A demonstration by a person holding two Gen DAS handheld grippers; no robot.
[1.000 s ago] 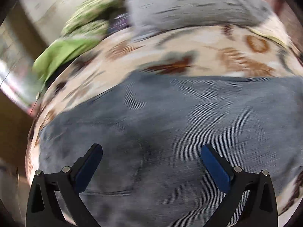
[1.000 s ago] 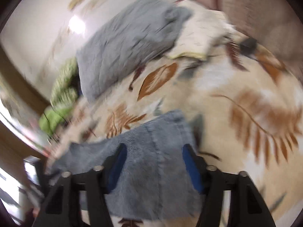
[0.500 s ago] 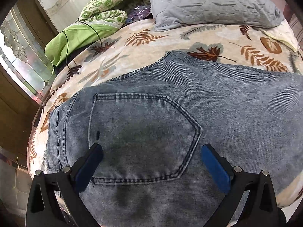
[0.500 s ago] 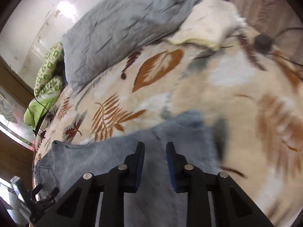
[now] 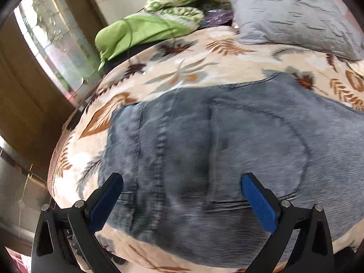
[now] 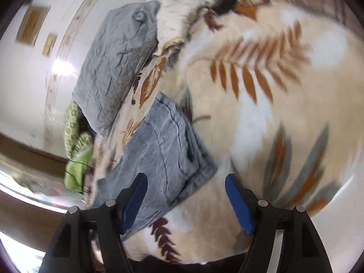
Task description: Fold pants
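Grey-blue denim pants lie folded flat on a cream blanket with a leaf print; a back pocket and seams show. My left gripper is open and empty, hovering over the near part of the pants with its blue pads wide apart. In the right wrist view the pants form a compact folded stack at lower left. My right gripper is open and empty, just above the stack's near right corner and the blanket.
A grey pillow and green patterned bedding lie at the bed's far end. A window and wooden frame stand at left. The bed edge runs along the near left. A cream pillow lies beside the grey one.
My right gripper was shut half a second ago and has opened and pulled back from the pants. My left gripper stayed open and shifted toward the pants' left, waistband end.
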